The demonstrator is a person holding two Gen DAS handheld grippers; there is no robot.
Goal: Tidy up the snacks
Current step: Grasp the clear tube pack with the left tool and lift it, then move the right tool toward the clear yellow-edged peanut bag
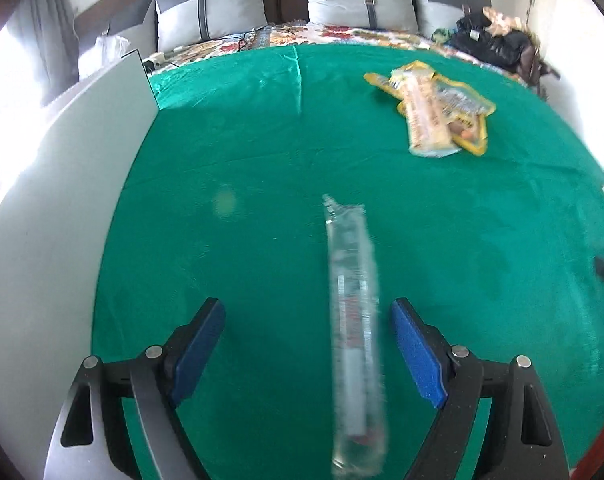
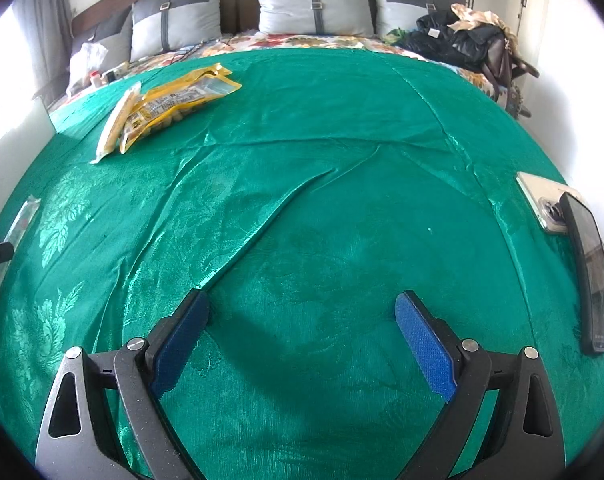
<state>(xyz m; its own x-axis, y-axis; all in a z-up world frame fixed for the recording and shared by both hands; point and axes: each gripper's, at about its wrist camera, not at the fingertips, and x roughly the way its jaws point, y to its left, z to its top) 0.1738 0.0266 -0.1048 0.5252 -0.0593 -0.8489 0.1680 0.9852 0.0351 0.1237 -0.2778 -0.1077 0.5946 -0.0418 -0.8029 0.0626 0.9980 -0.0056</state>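
A long clear snack packet (image 1: 356, 328) lies on the green cloth (image 1: 262, 160), between the open jaws of my left gripper (image 1: 308, 314), nearer the right finger. It also shows at the far left of the right wrist view (image 2: 10, 248). A pile of yellow snack packets (image 1: 434, 108) lies farther off to the right; in the right wrist view the pile (image 2: 166, 104) sits at the far left. My right gripper (image 2: 302, 306) is open and empty over bare green cloth (image 2: 322, 140).
A white board (image 1: 62, 200) borders the cloth on the left. Two phones (image 2: 574, 240) lie at the cloth's right edge. Grey pillows (image 2: 314, 4) and a heap of dark bags and clothes (image 2: 462, 40) sit at the back.
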